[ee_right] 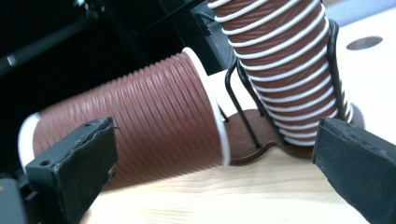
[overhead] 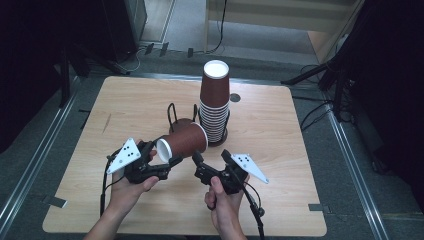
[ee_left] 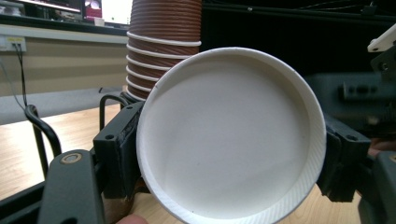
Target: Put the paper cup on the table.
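While clamped in left tongs (overhead: 162,162), brown cup (overhead: 182,142) lying sideways above tabletop (overhead: 280,150); right tongs (overhead: 212,157) apart, empty, beside cup stack (overhead: 215,105).

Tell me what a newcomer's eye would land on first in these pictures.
First, the tall stack of brown paper cups, standing upside down in a black wire holder at the middle of the wooden table. Next, the single brown paper cup lying sideways in the left gripper, just in front of the stack, with the right gripper open beside it.
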`<state>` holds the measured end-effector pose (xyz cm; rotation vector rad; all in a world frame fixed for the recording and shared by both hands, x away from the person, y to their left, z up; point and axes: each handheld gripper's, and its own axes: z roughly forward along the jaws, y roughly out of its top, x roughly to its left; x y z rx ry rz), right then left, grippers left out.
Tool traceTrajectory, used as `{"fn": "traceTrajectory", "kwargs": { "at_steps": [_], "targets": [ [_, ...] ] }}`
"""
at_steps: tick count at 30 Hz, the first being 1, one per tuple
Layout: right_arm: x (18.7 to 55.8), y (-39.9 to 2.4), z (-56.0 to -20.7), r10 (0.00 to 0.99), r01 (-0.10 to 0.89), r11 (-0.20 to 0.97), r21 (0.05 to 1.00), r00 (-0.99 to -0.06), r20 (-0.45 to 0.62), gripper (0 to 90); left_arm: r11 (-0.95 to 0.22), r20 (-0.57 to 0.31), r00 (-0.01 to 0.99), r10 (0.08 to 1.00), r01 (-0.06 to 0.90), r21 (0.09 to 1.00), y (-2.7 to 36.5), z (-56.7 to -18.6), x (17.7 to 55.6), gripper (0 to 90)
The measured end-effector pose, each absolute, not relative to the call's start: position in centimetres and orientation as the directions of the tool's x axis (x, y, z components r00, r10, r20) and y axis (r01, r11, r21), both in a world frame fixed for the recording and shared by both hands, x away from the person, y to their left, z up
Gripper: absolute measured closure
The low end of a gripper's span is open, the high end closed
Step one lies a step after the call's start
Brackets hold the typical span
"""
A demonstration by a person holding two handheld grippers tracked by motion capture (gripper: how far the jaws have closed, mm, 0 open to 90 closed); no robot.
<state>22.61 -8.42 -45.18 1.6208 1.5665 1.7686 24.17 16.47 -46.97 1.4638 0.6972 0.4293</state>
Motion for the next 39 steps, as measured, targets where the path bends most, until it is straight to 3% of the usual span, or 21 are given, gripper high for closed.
{"fn": "traceTrajectory", "kwargs": {
  "at_steps": [8, 17, 28, 39],
  "targets": [
    [22.0, -8.1, -44.9, 0.656, 0.516, -0.544, 0.662, -0.230, 0.719, 0.0, 0.082, -0.136, 0.745, 0.654, 0.109, 0.991, 15.3, -47.5, 24.0, 23.9],
    [22.6, -9.1, -46.0, 0.418, 0.605, -0.713, 0.353, -0.037, 0.908, 0.0, 0.069, -0.112, 0.755, 0.646, 0.088, 0.994, 14.6, -48.0, 23.8, 24.0],
    [23.8, -9.2, -46.6, 0.140, 0.645, -0.764, 0.037, 0.108, 0.984, 0.0, 0.048, -0.074, 0.761, 0.644, 0.057, 0.997, 13.6, -48.5, 23.6, 24.0],
    [25.0, -9.3, -47.3, 0.030, 0.640, -0.764, -0.087, 0.169, 0.985, 0.0, 0.036, -0.050, 0.769, 0.637, 0.035, 0.999, 13.2, -48.6, 23.4, 24.0]
  ]
}}
